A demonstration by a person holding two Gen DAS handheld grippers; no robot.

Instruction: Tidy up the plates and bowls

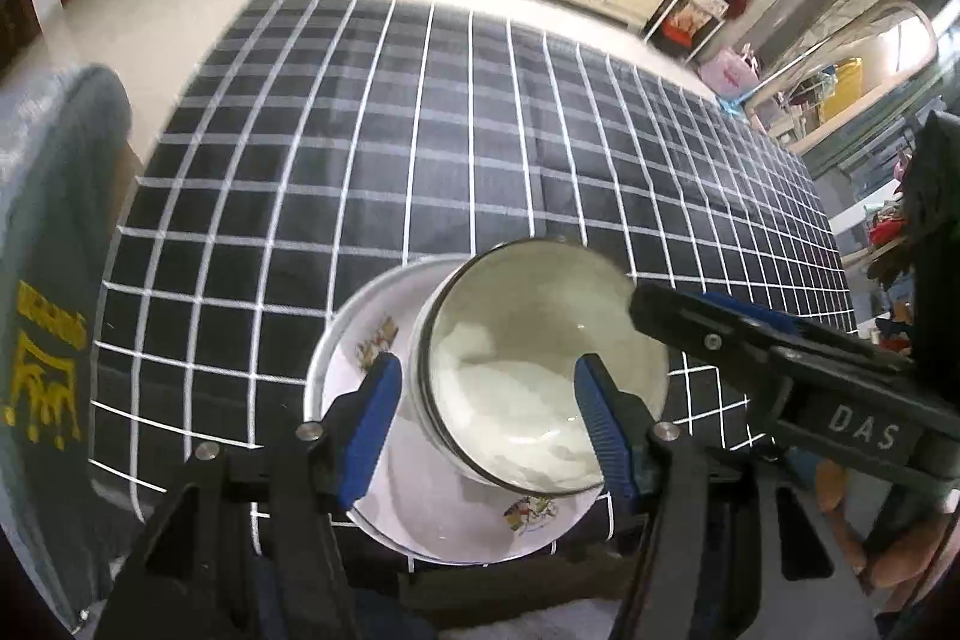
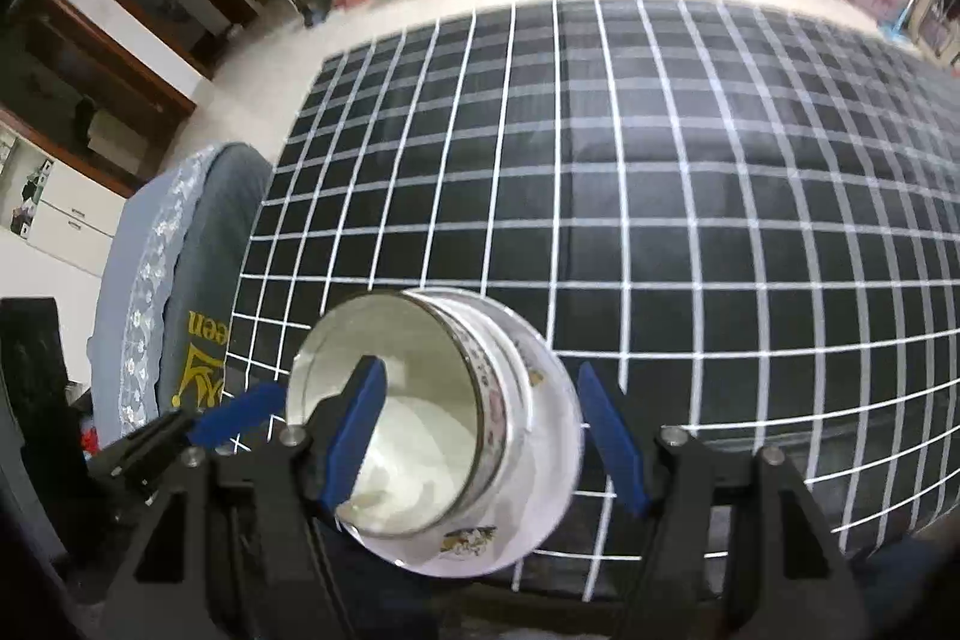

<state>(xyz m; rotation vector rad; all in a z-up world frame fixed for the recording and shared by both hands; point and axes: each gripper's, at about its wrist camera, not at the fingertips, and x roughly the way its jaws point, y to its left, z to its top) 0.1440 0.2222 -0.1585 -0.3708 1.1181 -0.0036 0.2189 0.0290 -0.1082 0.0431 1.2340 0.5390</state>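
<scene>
the bowl sat in the plate at 6 o'clock, stacked to tidy; left gripper and right gripper hung open, holding nothing.

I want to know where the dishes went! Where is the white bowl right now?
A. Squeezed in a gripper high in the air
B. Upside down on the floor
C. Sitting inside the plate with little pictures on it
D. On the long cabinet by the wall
C: the white bowl sits upright inside the plate, which lies on the checked tablecloth, and neither gripper's blue fingers press on it.
</scene>
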